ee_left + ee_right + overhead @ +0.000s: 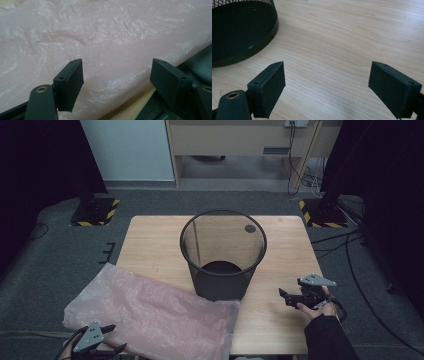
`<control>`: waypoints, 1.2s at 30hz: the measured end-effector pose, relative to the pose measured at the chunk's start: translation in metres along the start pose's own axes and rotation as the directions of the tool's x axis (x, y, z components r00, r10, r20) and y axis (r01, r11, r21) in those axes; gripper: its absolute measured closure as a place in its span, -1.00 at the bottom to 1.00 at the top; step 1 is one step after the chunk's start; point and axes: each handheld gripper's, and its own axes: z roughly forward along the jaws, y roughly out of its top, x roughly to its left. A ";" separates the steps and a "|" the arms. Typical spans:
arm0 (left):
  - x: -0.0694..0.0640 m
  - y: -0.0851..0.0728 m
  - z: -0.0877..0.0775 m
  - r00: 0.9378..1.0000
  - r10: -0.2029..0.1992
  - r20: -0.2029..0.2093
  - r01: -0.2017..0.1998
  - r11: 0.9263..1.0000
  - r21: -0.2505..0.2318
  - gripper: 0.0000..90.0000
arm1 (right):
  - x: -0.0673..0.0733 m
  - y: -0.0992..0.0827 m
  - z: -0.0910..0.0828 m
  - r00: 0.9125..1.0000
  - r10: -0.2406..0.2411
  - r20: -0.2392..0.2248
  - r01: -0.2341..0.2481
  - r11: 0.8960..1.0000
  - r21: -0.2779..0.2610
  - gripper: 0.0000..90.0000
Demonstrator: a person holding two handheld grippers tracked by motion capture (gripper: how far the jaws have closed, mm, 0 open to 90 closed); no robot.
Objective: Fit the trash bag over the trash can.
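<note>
At the near-left corner of the wooden table (280,265), at about seven o'clock from the black mesh wastebasket (222,255), a pink plastic bag (155,312) lies flat and crinkled, its left end hanging past the table's edge. My left gripper (107,339) hovers at the bag's near edge with its jaws spread wide and nothing between them; my right gripper (286,295) waits at about four o'clock from the basket, jaws likewise apart over bare wood. I judge the bag feather-light, limp and slick: it will sag and fold under its own weight, and thin film like this could tear on the mesh rim. The best hold looks to be a pinch on a raised wrinkle or on the near hem (117,82), where the film lifts slightly off the table, not a press on the flat middle.
</note>
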 end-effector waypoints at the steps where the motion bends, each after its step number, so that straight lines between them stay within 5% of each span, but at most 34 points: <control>1: 0.000 -0.001 0.002 1.000 -0.001 0.009 0.001 1.000 0.008 -0.42 | 0.000 0.000 0.000 1.000 0.000 0.000 0.000 1.000 0.000 -0.70; 8: -0.001 -0.004 0.018 0.999 0.031 0.025 -0.032 0.996 0.080 -0.38 | -0.001 -0.001 0.001 1.000 -0.010 0.003 0.010 1.000 0.008 -0.70; 14: 0.004 -0.008 0.023 0.997 -0.059 0.046 0.058 0.998 0.026 -0.28 | 0.000 -0.001 0.001 1.000 -0.009 0.002 0.009 1.000 0.009 -0.70; 20: 0.009 -0.003 0.026 0.997 -0.070 0.036 0.069 0.997 0.020 -0.07 | 0.000 0.000 0.001 1.000 -0.004 0.000 0.004 1.000 0.009 -0.70; 25: 0.010 0.001 0.032 0.996 -0.083 0.031 0.083 0.996 -0.009 0.36 | -0.001 -0.001 0.001 1.000 -0.007 0.005 0.007 1.000 0.010 -0.69; 28: 0.012 0.002 0.037 0.989 -0.138 0.055 0.140 0.989 -0.036 0.65 | -0.001 0.000 0.001 1.000 -0.002 0.003 0.002 1.000 0.010 -0.69; 32: 0.016 0.007 0.043 0.968 -0.237 0.083 0.241 0.969 -0.046 0.89 | -0.001 0.000 0.000 1.000 0.001 0.003 -0.001 1.000 0.005 -0.69; 36: 0.018 0.015 0.041 0.966 -0.246 0.086 0.252 0.964 -0.080 0.94 | -0.003 -0.001 0.001 1.000 -0.001 0.008 0.001 1.000 0.005 -0.68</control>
